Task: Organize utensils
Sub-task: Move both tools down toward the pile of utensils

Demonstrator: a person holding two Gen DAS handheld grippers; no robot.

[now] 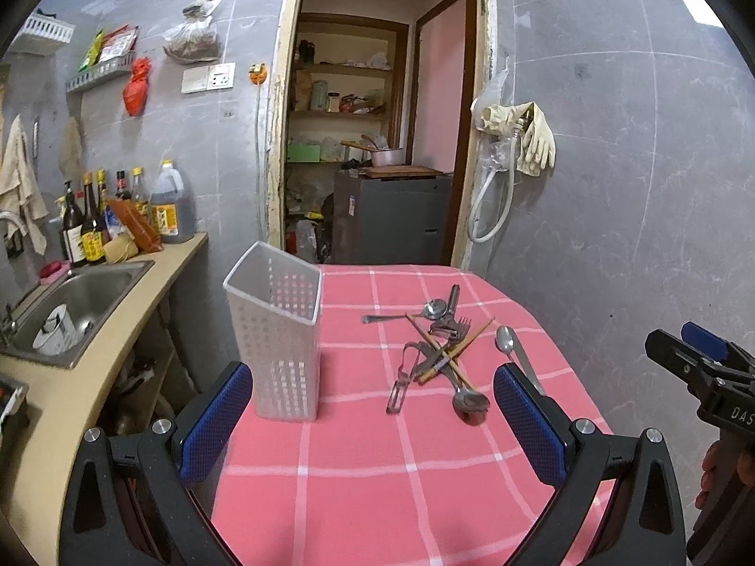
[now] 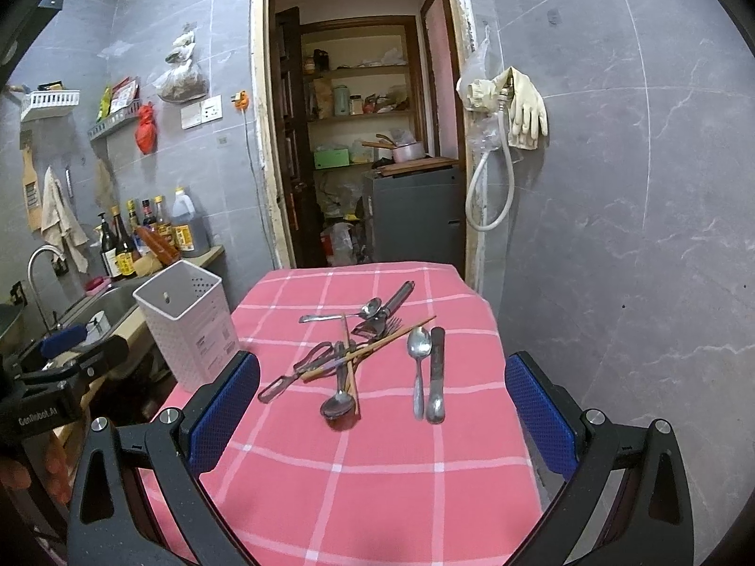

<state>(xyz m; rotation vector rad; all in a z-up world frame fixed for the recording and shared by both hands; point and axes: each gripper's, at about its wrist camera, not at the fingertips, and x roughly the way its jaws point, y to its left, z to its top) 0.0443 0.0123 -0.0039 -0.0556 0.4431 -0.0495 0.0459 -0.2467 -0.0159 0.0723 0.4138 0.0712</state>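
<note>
My right gripper (image 2: 382, 405) gapes wide and empty; the utensil pile (image 2: 351, 353) lies ahead at twelve o'clock, apart.

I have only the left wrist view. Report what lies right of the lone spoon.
Observer: A knife lies close beside the spoon, parallel to it, apart from the pile.
Operator: Check the right gripper's jaws.
Observer: The right gripper is wide open and holds nothing.
Operator: Describe the holder's side facing it.
Observer: The holder carries a printed label low on that side.
</note>
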